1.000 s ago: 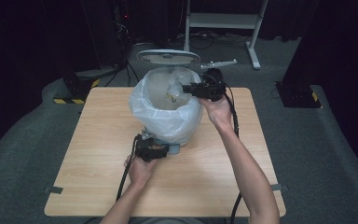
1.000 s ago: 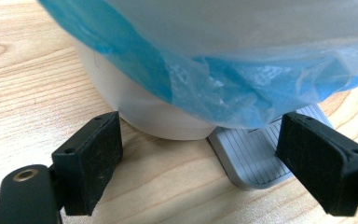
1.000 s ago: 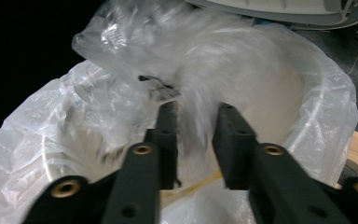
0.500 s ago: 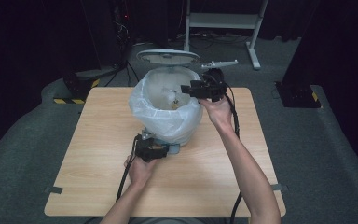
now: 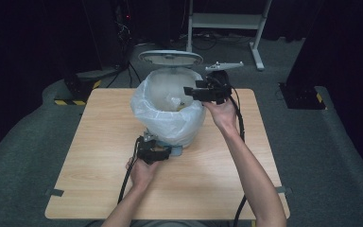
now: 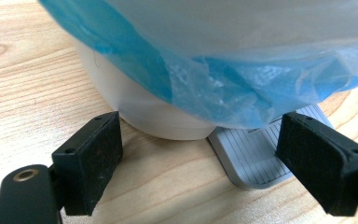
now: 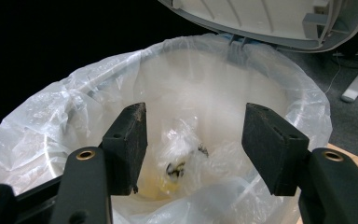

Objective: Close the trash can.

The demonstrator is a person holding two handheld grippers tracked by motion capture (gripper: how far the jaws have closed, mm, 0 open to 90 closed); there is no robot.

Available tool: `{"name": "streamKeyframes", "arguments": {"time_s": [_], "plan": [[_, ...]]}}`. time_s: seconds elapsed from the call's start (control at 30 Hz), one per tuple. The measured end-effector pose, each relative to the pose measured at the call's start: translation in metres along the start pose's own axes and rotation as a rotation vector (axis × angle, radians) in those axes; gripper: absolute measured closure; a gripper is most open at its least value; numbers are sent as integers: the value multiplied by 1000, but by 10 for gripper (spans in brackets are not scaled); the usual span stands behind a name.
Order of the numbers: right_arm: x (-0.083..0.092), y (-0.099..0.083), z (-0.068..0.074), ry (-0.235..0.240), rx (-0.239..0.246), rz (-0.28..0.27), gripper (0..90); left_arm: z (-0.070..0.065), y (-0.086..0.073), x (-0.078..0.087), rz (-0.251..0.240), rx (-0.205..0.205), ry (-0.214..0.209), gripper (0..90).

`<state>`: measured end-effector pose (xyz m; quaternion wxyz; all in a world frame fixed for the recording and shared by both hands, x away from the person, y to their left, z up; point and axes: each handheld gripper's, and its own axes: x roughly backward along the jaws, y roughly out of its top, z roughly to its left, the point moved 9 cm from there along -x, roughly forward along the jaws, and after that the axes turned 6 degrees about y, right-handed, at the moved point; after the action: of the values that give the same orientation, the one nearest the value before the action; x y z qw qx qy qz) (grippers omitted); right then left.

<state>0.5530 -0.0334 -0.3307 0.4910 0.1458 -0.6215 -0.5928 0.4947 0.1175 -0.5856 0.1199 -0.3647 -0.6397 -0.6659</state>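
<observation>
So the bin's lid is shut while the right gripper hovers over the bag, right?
Not quite: the lid stands open, tipped up behind the bin, as the high view shows. The right gripper does hover over the bag, jaws apart, nothing between them.

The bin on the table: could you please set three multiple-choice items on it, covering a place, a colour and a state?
1. Where is the right claw?
A. over the bin's mouth
B. on the floor
C. under the table

2. What colour is the pedal?
A. red
B. grey
C. green

3. How is the lid?
A. shut
B. missing
C. raised

A: its jaws, just opening with nothing between them, hang over the liner.
B: it is a grey ribbed plate by the left claw.
C: it stands up behind the rim.
</observation>
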Motion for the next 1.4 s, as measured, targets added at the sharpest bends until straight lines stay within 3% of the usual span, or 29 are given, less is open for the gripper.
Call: {"name": "streamKeyframes", "arguments": {"time_s": [1.4], "plan": [[36,-20,-5,-28,6,-53,391,0,0,0,2,-1,0,145]]}}
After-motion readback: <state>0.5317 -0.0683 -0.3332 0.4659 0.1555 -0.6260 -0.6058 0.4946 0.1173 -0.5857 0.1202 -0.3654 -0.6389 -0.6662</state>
